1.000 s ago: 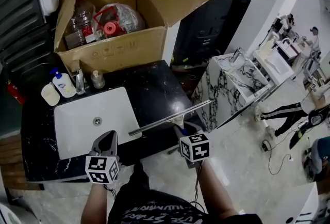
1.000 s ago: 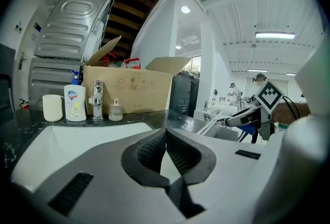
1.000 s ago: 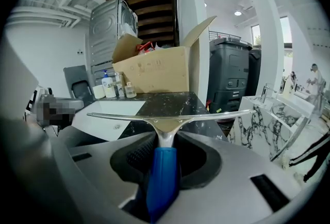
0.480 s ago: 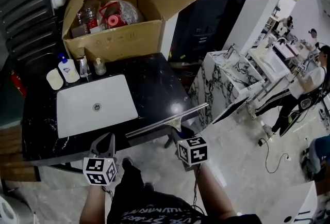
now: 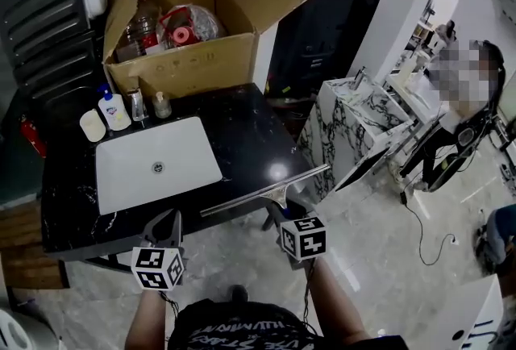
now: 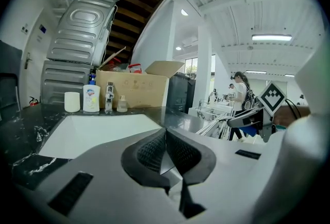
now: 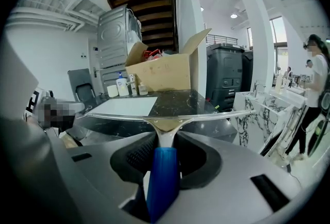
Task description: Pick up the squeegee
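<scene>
The squeegee (image 5: 266, 192) has a long metal blade and a blue handle (image 7: 162, 179). My right gripper (image 5: 280, 213) is shut on that handle and holds the blade level in the air, just off the front edge of the black marble counter (image 5: 250, 139). In the right gripper view the blade (image 7: 165, 116) runs across in front of the jaws, with the handle pinched between the pads (image 7: 135, 157). To the left, my left gripper (image 5: 167, 221) hangs at the same height. Its pads (image 6: 152, 149) are pressed together with nothing between them.
A white sink (image 5: 153, 171) is set into the counter. Behind it stand a soap bottle (image 5: 115, 110), a tap (image 5: 137, 105) and an open cardboard box (image 5: 193, 66) with bottles. A marble-patterned cabinet (image 5: 355, 131) and a person (image 5: 472, 127) are at the right.
Both grippers have drawn back from the counter together, the right one carrying the squeegee off its front edge. The counter now lies farther ahead, with floor showing under the grippers.
</scene>
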A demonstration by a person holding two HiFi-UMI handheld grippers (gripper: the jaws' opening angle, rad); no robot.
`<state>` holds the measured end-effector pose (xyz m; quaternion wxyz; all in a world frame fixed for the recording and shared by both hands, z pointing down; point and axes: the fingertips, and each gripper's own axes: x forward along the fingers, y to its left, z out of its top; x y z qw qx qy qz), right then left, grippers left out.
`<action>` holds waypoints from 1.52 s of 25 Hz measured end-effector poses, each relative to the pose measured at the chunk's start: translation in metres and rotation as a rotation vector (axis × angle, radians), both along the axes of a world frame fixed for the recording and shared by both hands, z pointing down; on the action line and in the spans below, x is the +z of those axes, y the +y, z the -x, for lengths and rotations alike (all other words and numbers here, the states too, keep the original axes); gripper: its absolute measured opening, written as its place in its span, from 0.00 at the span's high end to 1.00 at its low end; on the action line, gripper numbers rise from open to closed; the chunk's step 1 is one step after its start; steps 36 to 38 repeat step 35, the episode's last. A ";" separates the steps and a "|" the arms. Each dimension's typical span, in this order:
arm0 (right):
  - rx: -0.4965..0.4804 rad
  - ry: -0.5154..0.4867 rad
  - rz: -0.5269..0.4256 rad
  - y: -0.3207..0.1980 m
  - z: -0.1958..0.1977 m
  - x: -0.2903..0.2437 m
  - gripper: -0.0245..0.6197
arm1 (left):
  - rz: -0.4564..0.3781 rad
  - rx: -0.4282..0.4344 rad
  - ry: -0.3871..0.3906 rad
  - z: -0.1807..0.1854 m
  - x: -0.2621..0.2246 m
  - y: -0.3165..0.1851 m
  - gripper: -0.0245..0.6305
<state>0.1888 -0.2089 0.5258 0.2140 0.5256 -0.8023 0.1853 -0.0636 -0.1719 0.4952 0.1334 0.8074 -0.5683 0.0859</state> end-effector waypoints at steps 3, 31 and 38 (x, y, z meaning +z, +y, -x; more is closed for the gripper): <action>0.014 -0.008 -0.003 0.009 0.010 -0.004 0.75 | 0.008 0.031 -0.010 0.009 -0.001 0.003 0.93; 0.146 -0.006 -0.022 0.148 0.093 -0.008 0.75 | -0.007 0.195 0.010 0.090 -0.004 0.096 0.93; 0.160 -0.010 -0.024 0.167 0.103 -0.014 0.75 | -0.011 0.212 0.010 0.099 -0.009 0.112 0.93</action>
